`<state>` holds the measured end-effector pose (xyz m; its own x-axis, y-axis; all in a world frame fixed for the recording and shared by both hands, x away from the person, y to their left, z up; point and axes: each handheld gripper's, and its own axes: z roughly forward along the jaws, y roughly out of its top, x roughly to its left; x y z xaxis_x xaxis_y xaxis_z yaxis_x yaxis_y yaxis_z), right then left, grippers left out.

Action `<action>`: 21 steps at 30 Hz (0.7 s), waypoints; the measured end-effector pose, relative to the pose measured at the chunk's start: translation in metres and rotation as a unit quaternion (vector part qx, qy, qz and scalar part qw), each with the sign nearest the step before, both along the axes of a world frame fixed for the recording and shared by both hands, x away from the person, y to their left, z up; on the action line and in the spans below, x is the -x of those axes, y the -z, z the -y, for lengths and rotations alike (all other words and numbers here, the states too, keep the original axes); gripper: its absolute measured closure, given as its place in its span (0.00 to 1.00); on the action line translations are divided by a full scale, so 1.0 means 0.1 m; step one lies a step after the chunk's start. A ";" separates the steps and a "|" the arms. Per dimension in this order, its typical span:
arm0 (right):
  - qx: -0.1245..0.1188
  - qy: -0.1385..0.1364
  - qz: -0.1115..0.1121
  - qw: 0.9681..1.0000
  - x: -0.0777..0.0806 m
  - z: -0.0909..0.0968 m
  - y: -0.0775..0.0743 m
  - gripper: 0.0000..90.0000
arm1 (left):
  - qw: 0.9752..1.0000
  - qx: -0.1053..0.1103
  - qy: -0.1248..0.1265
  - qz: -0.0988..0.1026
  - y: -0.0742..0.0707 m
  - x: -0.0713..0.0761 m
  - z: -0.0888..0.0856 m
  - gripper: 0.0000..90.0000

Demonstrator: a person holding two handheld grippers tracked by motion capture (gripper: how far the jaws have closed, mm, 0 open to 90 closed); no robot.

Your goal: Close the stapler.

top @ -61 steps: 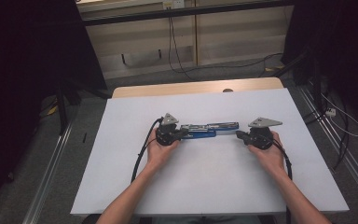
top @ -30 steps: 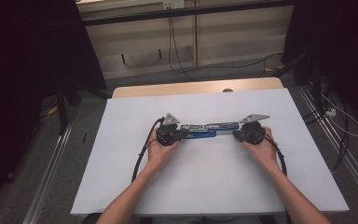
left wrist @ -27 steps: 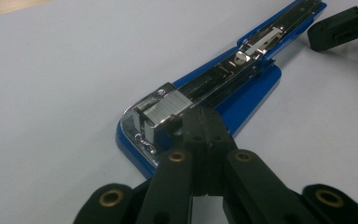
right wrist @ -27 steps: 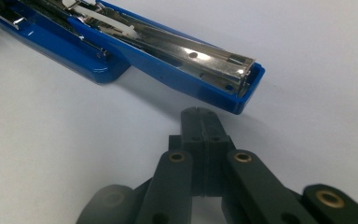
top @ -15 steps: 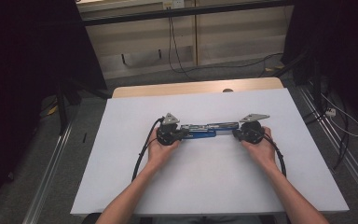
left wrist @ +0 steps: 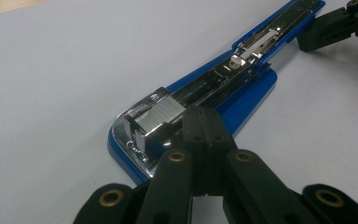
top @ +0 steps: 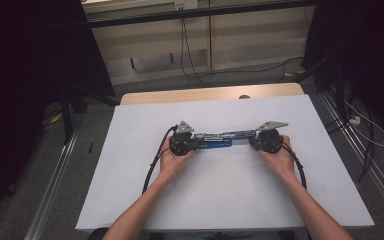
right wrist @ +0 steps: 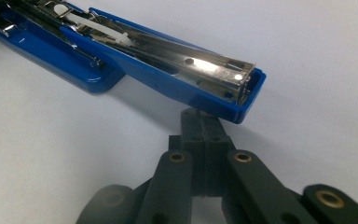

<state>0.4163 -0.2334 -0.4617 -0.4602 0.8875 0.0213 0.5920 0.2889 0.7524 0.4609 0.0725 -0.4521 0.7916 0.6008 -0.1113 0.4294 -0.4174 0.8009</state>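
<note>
Blue plastic and bright metal make up the stapler [top: 215,139], which lies swung fully open and flat on the white table [top: 230,200], stretched between the two tongs near the table's middle. In the high view the left tongs [top: 196,142] sit at its left end and the right tongs [top: 252,141] at its right end, each held in one of the person's hands, with black cables trailing back toward the near edge.

In the left gripper view the left tongs [left wrist: 204,122] are clenched, jaws pressed together with no gap, their tip lying against the blue base beside the chrome staple head [left wrist: 156,119]. Whether anything is pinched between them cannot be told.

In the right gripper view the right tongs [right wrist: 200,122] are likewise clenched, jaws closed flat against each other, their tip tucked just under the open end of the blue arm [right wrist: 177,77] carrying the metal staple channel. The arm's end sits over the tip; whether it is pinched cannot be told.
</note>
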 end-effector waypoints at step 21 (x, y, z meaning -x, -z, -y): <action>0.000 0.008 0.011 1.000 -0.01 0.02 0.00 1.00 | 1.000 -0.001 0.000 0.000 0.00 -0.01 0.02 1.00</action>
